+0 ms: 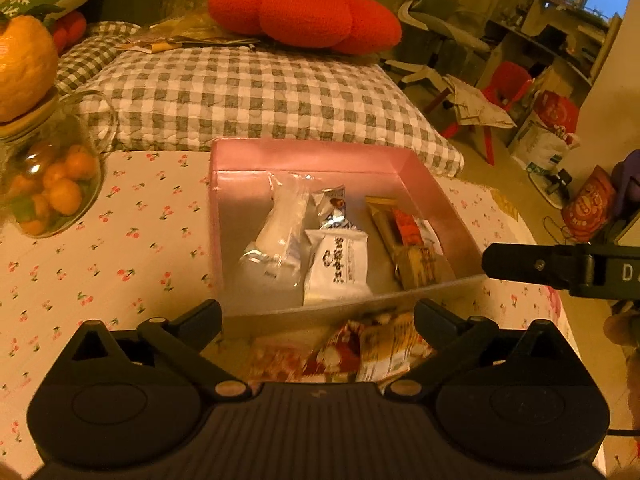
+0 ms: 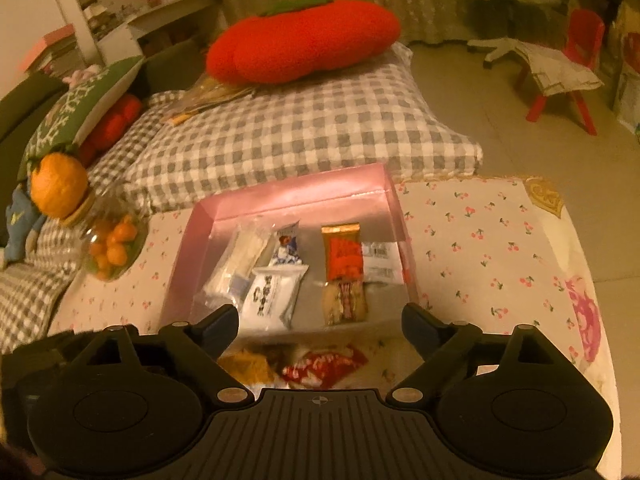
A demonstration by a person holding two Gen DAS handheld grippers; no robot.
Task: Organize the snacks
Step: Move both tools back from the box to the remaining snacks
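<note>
Spreading wide over the near edge of the table, both tools stand with jaws apart and nothing between them: the left hand-held gripper and the right hand-held gripper each hover above a small heap of crinkly loose snack packets in red, white and yellow wrappers, lying just outside the box. Beyond them sits the pink box, shallow and rectangular with glossy walls and a silvery floor. Inside lie a white pillow pack with dark print, a clear plastic bag, a small blue-and-silver foil sachet, and an orange-and-gold bar wrapper beside a biscuit pack; bare floor remains along the box's left wall. A cherry-print cloth covers the table, open on the right side. Left of the box stands a glass jar of small oranges. Farther off, a grey checked quilt carries a knitted red tomato cushion; a red chair stands on the floor.
</note>
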